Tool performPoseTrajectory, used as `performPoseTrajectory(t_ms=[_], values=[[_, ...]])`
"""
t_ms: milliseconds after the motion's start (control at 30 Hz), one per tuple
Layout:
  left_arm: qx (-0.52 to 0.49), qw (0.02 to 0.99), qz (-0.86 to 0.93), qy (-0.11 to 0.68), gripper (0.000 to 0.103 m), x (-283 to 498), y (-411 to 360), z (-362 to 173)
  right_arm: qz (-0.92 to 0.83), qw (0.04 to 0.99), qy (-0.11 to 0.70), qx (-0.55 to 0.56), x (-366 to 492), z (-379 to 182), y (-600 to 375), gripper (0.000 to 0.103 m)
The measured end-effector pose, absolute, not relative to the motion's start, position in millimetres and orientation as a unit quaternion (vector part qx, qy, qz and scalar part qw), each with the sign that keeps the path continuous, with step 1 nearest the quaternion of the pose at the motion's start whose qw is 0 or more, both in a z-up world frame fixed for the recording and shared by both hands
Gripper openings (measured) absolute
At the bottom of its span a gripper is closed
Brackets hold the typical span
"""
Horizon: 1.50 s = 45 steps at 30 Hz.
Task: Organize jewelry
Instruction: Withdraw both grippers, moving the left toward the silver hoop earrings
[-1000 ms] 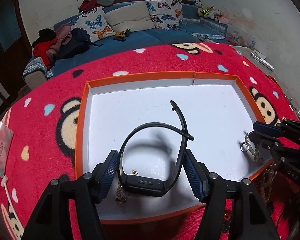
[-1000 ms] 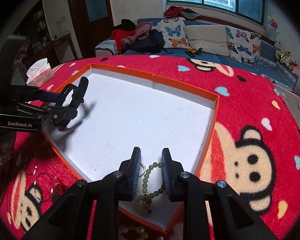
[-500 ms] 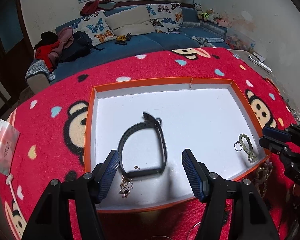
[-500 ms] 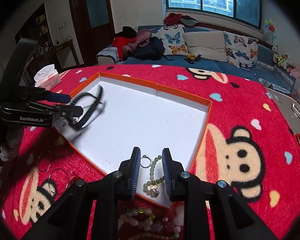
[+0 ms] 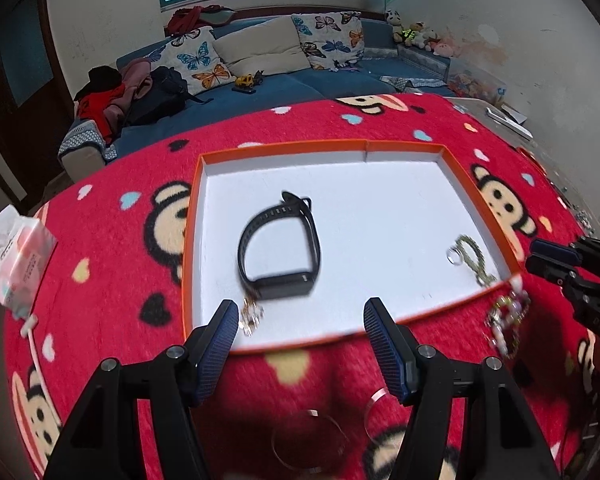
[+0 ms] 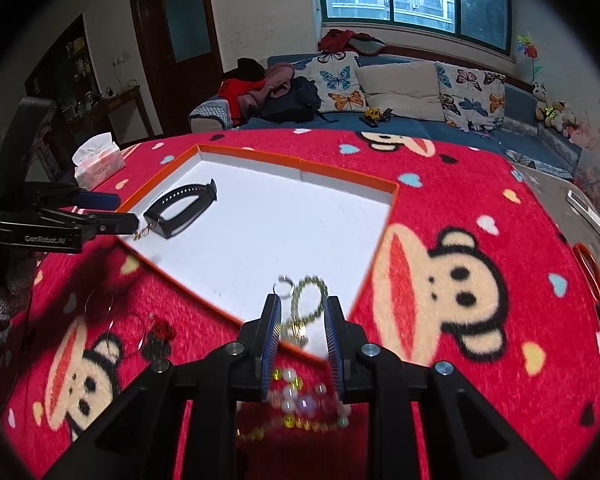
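Left gripper (image 5: 298, 326) back, above tray (image 5: 400, 322) edge

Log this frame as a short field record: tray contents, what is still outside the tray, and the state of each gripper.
tray: orange-rimmed tray on red monkey-print blanket
in tray: black wristband; gold chain; silver ring; green bead bracelet
outside tray: colourful bead bracelet; wire hoops
left gripper: open, empty
right gripper: open, empty
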State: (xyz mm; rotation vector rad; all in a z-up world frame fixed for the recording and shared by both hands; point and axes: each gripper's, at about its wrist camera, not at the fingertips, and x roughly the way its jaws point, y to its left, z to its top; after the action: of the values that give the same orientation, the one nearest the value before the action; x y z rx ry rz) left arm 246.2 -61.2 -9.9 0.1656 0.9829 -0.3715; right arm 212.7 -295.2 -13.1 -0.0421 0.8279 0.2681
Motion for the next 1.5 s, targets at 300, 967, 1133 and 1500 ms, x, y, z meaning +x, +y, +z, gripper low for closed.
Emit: performPoseTrajectory(t_ms=[300,967,1133,1500], values=[[0.069,0.861,-0.186,0.468,0.069,196.0,-58.4,-17.0,0.125,0.899,0.419,-0.020,180.8,-25.5,-303.7,0.025],[0.092,0.840,-0.257,0.470,0.069,147.9,-85.0,-40.1,0.138,0.896,0.422,-0.022,155.3,-39.4,-298.7,0.025],[0.098,0.833,-0.263,0.476,0.069,161.8,-96.5,-50.8,0.136,0.896,0.423,-0.013,156.3,-42.0,-302.2,0.025],[0.107,0.831,-0.258,0.482,0.069,176.2,-101.5,-69.4,0.138,0.893,0.427,0.002,159.4,-46.8,-306.4,0.025]])
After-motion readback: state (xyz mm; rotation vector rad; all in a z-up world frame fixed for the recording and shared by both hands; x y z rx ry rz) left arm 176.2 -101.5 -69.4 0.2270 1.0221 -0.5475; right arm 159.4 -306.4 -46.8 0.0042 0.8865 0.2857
